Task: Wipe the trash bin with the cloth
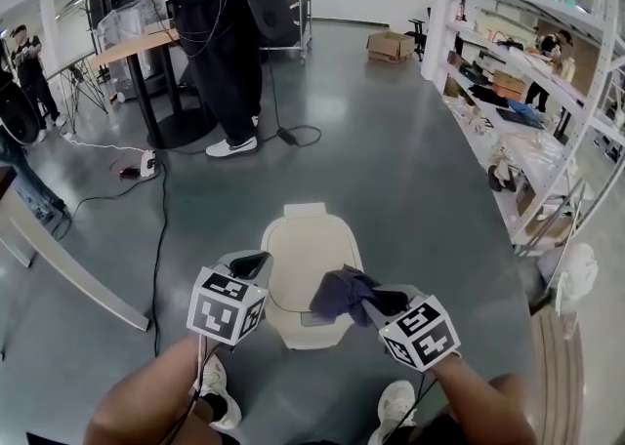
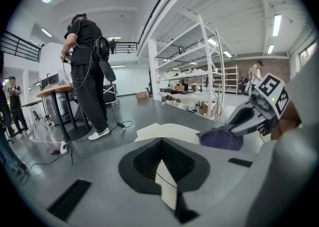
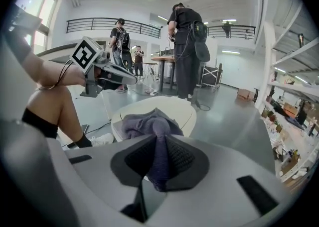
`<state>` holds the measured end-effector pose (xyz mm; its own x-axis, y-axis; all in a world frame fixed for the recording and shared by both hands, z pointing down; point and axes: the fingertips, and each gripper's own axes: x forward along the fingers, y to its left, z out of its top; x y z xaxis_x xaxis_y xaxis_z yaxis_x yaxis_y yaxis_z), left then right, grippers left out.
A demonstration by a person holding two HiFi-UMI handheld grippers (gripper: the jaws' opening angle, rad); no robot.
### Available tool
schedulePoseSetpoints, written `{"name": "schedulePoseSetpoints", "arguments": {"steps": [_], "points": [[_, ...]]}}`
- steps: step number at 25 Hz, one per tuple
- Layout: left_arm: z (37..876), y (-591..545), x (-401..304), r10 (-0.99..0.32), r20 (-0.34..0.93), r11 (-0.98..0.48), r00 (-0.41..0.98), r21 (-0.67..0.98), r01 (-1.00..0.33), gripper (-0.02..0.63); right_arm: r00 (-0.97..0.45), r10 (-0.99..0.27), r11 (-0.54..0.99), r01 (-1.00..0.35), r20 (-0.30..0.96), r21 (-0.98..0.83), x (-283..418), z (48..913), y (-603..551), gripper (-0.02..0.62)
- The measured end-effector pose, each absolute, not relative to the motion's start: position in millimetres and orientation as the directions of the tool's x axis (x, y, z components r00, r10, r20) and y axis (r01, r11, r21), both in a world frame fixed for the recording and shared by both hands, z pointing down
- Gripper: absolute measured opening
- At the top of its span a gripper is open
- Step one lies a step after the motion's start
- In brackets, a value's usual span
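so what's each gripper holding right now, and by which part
Right gripper: the crumpled purple cloth, pinched by one bunched edge, the rest lying on the cream plastic trash bin. Left gripper: fingers shut, nothing held.

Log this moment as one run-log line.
right tongs: shut on cloth, over trash bin lid | left tongs: shut, empty, at lid's left edge

One trash bin (image 1: 305, 248), one cloth (image 1: 342, 294), two tools (image 1: 252, 263) (image 1: 369, 303), one cardboard box (image 1: 389, 45)
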<state>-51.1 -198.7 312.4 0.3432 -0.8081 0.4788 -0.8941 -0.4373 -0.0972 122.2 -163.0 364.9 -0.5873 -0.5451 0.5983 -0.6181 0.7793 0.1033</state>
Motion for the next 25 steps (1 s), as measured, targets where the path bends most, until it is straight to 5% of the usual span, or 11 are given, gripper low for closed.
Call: {"name": "schedulePoseSetpoints", "arguments": {"steps": [13,17,25], "points": [[269,-169,-98,-0.909,0.332,-0.285,0.253,-0.05,-0.957,0.0,-0.722,-0.525,0.835,-0.538,0.452,0.11,68,319,-126,0.052],[283,-141,-111,-0.92,0.331,-0.265,0.21,-0.13,-0.955,0.0,-0.742,-0.488,0.866,-0.479,0.46,0.145,37,326,-107,0.052],[325,-89,-124,-0.931,0.321,-0.186,0.176,-0.003,-0.982,0.0,-0.754,-0.407,0.909,-0.278,0.516,0.311,-23,351,-60,0.052]]}}
